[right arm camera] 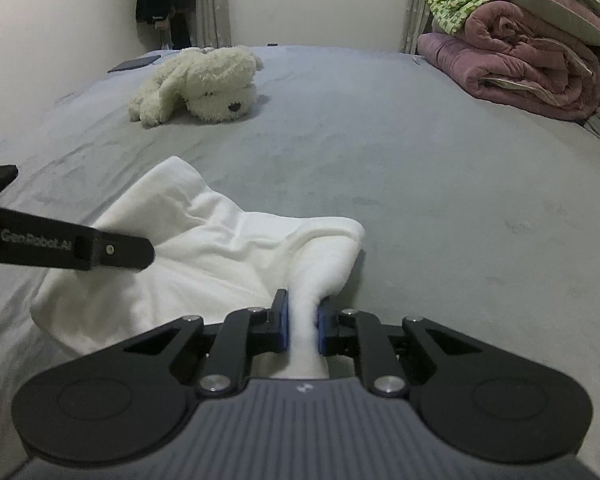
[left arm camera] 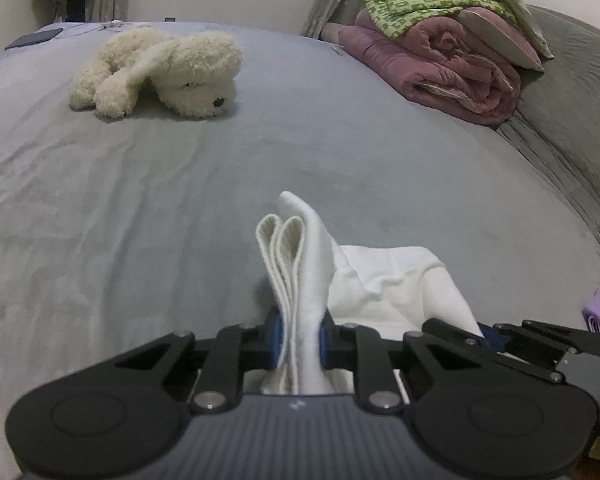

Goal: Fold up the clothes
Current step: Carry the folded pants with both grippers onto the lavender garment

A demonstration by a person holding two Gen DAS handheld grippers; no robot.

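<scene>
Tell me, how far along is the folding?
Early to midway. Both the left gripper and the right gripper are shut on bunched edges of the white soft cloth garment, which lies rumpled on the grey bed sheet. No flat, finished fold shows yet.

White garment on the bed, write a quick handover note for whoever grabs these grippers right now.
Left gripper: shut on a bunched, layered edge of the white garment.
Right gripper: shut on another bunch of it, on its right side.
The garment lies partly spread on the grey bed, near edge, between the two grippers.
Done: both grips taken.
Left: the folding itself; no neat fold shows yet.
Stuffed dog and blanket pile sit farther back, apart from the garment.
</scene>
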